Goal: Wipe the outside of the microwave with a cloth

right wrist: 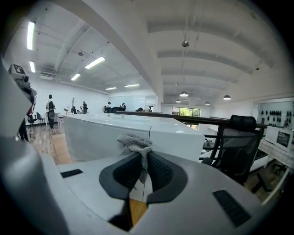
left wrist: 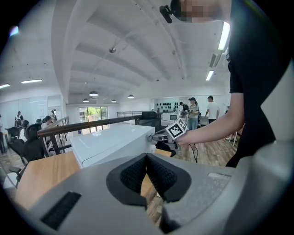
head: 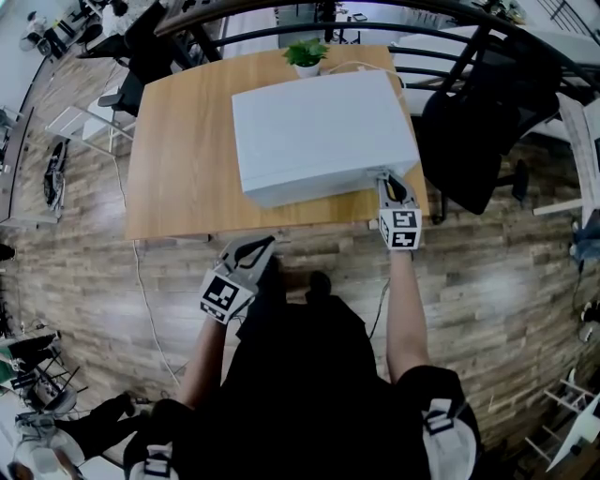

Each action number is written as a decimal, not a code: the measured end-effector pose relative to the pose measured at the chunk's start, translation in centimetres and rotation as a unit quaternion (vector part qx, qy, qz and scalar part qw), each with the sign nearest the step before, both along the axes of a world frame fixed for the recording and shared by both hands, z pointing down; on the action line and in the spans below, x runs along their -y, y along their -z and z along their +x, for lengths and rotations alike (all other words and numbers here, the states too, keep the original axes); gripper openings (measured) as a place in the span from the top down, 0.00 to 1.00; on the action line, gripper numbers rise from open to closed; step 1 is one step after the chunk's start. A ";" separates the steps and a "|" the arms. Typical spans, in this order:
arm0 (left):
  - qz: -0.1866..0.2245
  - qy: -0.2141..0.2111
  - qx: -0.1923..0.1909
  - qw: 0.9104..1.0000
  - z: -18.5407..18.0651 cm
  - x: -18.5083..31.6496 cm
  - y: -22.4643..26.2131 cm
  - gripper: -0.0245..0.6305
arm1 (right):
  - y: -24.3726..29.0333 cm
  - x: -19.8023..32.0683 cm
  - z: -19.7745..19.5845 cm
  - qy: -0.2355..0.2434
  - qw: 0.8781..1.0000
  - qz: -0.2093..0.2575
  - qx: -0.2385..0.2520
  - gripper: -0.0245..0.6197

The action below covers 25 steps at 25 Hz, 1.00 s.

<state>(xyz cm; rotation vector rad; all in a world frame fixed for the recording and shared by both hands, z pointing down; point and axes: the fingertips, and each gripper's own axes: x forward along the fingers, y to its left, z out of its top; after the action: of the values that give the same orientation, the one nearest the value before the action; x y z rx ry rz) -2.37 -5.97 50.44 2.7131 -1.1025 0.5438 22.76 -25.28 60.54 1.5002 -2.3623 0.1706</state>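
A white microwave (head: 323, 133) stands on a wooden table (head: 178, 150); it also fills the middle of the right gripper view as the microwave (right wrist: 105, 133). My right gripper (head: 388, 181) is at the microwave's front right corner, shut on a small grey cloth (right wrist: 134, 144) that rests against the front face. The cloth is hidden in the head view. My left gripper (head: 260, 248) hangs below the table's front edge, shut with nothing between its pads (left wrist: 158, 174). From there I see the microwave (left wrist: 115, 142) and the right gripper (left wrist: 177, 130).
A small potted plant (head: 307, 54) stands behind the microwave. A black office chair (head: 478, 122) sits to the table's right, beside a dark railing (head: 412, 28). A white cable (head: 141, 281) trails over the wooden floor. Several people stand far off in the room.
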 end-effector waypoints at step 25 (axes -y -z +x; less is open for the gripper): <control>-0.005 0.019 0.000 1.000 -2.9 -0.5 -0.3 0.96 | -2.3 0.2 0.5 -0.044 0.999 -0.012 0.001 0.92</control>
<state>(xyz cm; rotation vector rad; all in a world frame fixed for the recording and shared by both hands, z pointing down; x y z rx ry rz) -5.23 -5.52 50.72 2.6787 -1.1463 0.5418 23.29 -25.46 62.85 1.5936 -2.2894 0.2207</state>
